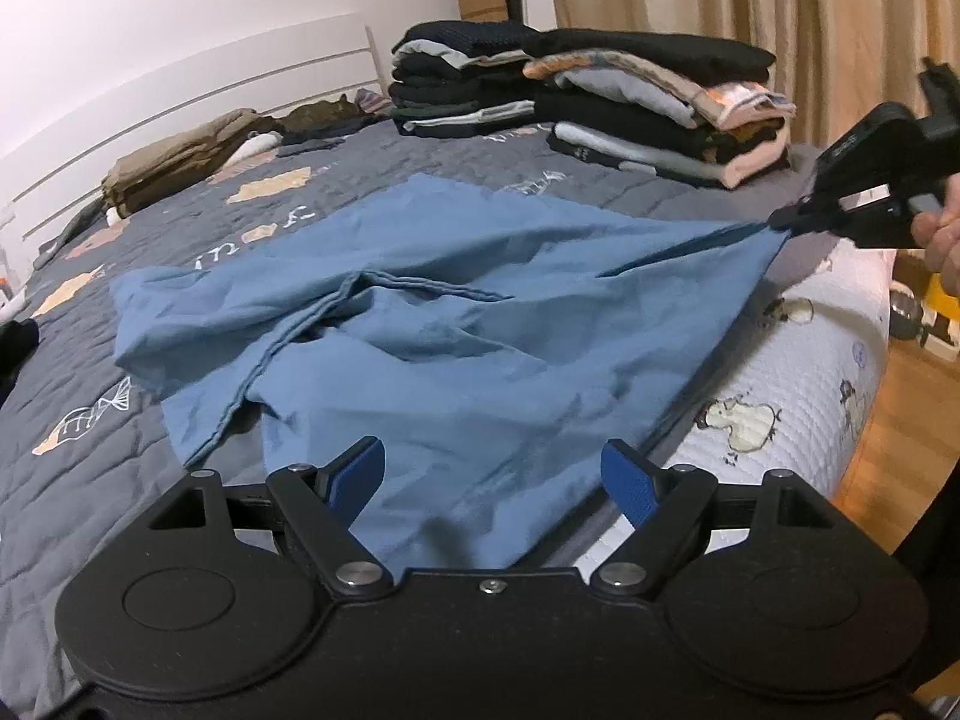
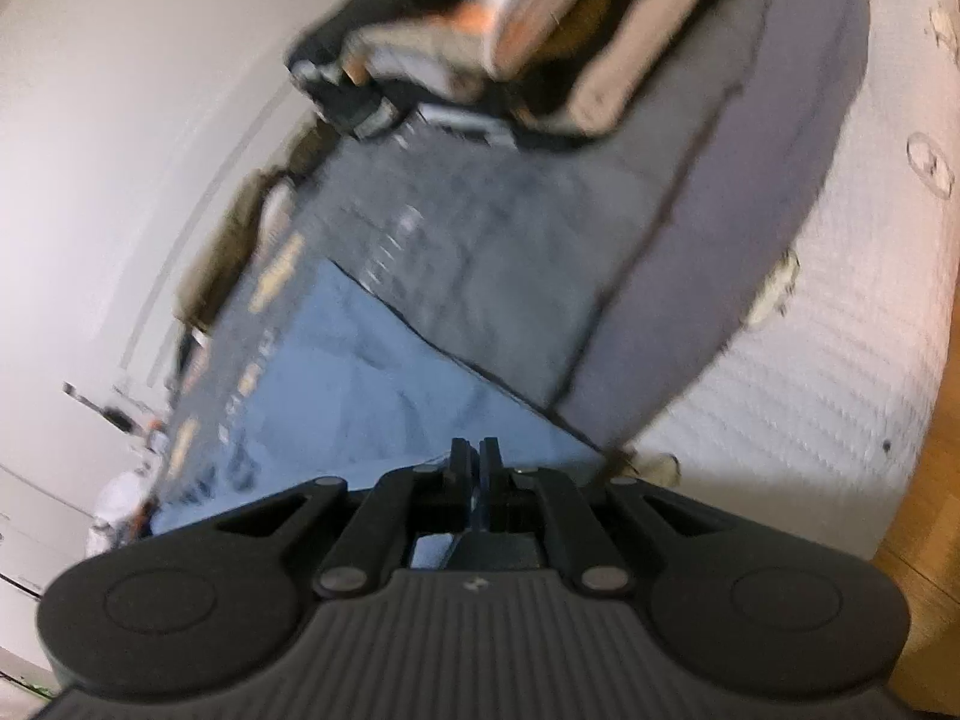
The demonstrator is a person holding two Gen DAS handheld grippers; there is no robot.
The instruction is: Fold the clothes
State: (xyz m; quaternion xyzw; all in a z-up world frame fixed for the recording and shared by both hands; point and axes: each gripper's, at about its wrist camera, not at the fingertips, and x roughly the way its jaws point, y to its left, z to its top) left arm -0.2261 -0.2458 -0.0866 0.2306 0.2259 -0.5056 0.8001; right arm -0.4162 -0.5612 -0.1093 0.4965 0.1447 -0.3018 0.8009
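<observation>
Right gripper [image 1: 780, 221] pinches the blue garment's [image 1: 432, 336] far right corner, pulling it taut across the bed [image 1: 90, 468]; left gripper [image 1: 495, 471] hovers near, jaws spread, ready to grab.

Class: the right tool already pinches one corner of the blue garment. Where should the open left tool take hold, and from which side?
Grip the blue garment at its near hem, which drapes between the left tool's open fingers. Come in straight from the bed's near edge; the right tool holds the far corner taut.
</observation>
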